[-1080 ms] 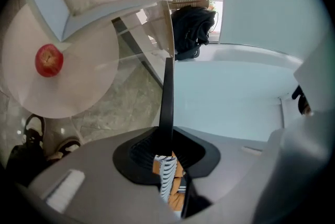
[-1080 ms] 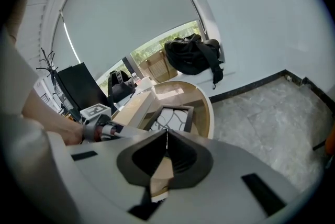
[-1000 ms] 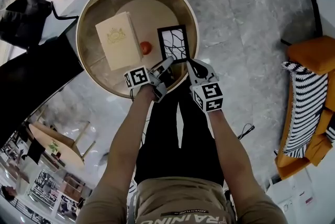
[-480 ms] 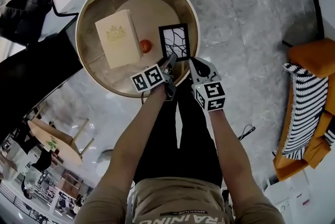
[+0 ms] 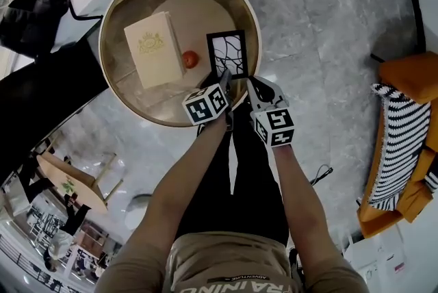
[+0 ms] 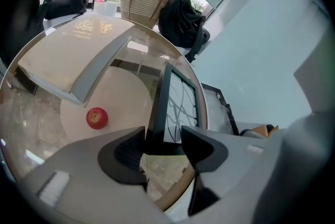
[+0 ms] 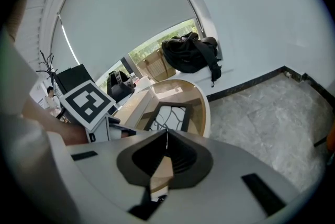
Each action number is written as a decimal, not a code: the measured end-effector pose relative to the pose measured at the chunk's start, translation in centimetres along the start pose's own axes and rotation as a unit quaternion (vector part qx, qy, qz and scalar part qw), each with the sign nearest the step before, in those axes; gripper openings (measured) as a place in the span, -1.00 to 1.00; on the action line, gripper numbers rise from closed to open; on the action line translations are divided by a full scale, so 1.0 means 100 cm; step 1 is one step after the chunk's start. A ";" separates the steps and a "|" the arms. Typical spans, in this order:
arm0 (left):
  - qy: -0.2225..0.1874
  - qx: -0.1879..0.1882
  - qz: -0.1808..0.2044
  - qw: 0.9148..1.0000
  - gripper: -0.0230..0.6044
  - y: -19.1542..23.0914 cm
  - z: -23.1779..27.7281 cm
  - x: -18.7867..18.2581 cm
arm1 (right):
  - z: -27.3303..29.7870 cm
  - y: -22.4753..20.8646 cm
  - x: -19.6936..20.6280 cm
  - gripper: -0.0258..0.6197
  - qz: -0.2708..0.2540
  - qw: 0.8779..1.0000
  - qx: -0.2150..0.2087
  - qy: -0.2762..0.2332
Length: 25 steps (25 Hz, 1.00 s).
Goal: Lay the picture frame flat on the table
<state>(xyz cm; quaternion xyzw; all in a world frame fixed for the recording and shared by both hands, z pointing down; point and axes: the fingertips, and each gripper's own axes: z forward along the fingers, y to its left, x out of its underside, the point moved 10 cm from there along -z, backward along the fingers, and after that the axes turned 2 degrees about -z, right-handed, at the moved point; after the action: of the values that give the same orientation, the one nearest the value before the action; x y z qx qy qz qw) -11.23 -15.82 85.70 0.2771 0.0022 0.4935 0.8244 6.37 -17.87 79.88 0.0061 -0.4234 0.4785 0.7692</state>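
Opening left claw [image 6: 163, 139] around near edge of picture frame [image 5: 227, 55], seemingly to leave it flat on desk [image 5: 137, 94]; right claw [image 7: 166, 136] closed, empty, just right

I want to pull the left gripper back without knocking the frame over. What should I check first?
1. Picture frame flat on the table: ok, it looks flat in the head view and the right gripper view.
2. Left gripper has let go: not ok yet. Its jaws are opening, and the frame's near edge is between them.
3. Right gripper clear: ok, jaws together and empty, beside the frame.
4. Apple out of the way: ok, it is apart from the frame, between it and the book.
5. Frame inside the table rim: ok, though close to it.
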 end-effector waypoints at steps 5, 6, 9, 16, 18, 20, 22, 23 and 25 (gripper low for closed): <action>0.005 -0.018 0.031 0.999 -0.25 0.002 -0.001 -0.001 | -0.002 -0.003 0.002 -0.90 -0.003 1.000 0.000 0.005; 0.007 -0.021 0.038 0.999 -0.25 0.002 -0.001 -0.001 | -0.002 -0.003 0.003 -0.90 -0.002 1.000 0.000 0.006; 0.011 -0.029 0.068 0.997 -0.25 0.003 -0.001 0.001 | -0.004 -0.005 0.006 -0.90 -0.002 1.000 0.001 0.006; -0.001 -0.027 0.091 0.995 -0.25 0.002 -0.006 0.002 | -0.011 -0.004 0.009 -0.90 -0.007 1.000 0.001 0.009; -0.015 -0.027 0.109 0.994 -0.25 0.002 -0.014 0.000 | -0.015 -0.003 0.007 -0.90 -0.012 1.000 -0.001 0.009; -0.027 -0.020 0.137 0.990 -0.25 0.001 -0.028 -0.002 | -0.020 -0.002 0.003 -0.90 -0.015 1.000 0.001 0.010; -0.038 -0.001 0.175 0.984 -0.26 -0.003 -0.045 -0.004 | -0.028 0.001 -0.003 -0.90 -0.016 1.000 0.004 0.011; -0.044 0.012 0.198 0.979 -0.26 -0.005 -0.056 -0.004 | -0.034 0.004 -0.007 -0.90 -0.019 1.000 0.005 0.014; -0.055 0.039 0.247 0.967 -0.27 -0.012 -0.081 -0.004 | -0.048 0.012 -0.017 -0.90 -0.028 0.999 0.004 0.021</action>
<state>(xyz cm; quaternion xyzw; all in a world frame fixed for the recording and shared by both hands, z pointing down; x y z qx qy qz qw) -12.71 -12.87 78.18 0.3279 -0.0919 0.6653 0.6644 8.29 -16.49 75.27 0.0111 -0.4051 0.4582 0.7911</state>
